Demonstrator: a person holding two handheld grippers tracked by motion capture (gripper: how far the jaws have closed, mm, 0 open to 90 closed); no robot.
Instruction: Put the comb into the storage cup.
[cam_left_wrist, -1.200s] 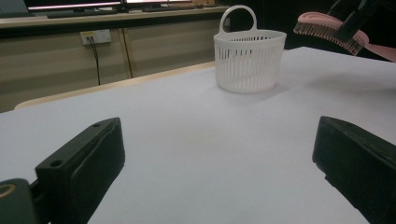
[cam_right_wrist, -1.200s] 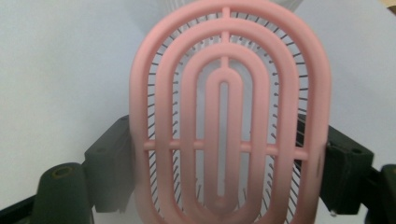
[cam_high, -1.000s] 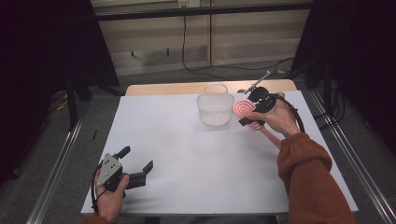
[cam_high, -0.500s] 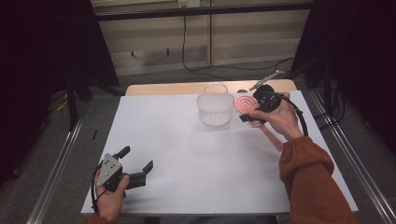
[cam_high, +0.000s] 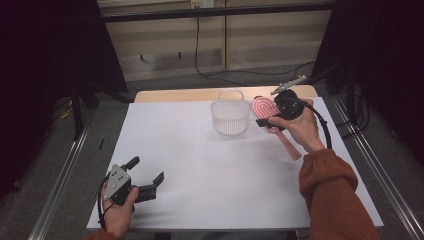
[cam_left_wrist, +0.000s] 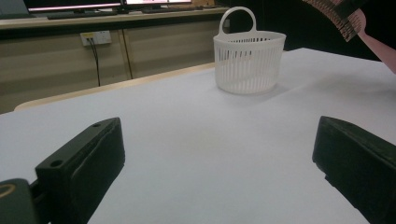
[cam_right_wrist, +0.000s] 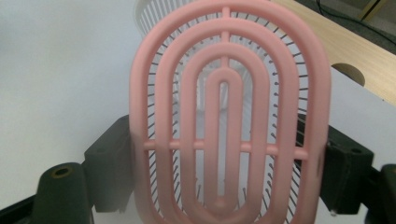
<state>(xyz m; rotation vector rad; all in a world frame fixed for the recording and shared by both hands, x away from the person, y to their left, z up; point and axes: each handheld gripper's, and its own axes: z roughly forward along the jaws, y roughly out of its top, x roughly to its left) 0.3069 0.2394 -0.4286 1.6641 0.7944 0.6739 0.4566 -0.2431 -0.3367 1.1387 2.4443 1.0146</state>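
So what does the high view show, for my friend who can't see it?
The right gripper holds a pink hairbrush by its head, just beside a white basket at the far side of a white table. The left gripper rests open and empty at the near left corner.

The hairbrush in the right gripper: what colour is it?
Pink, with thin dark bristles behind its oval ribs; the right gripper view shows the hairbrush best.
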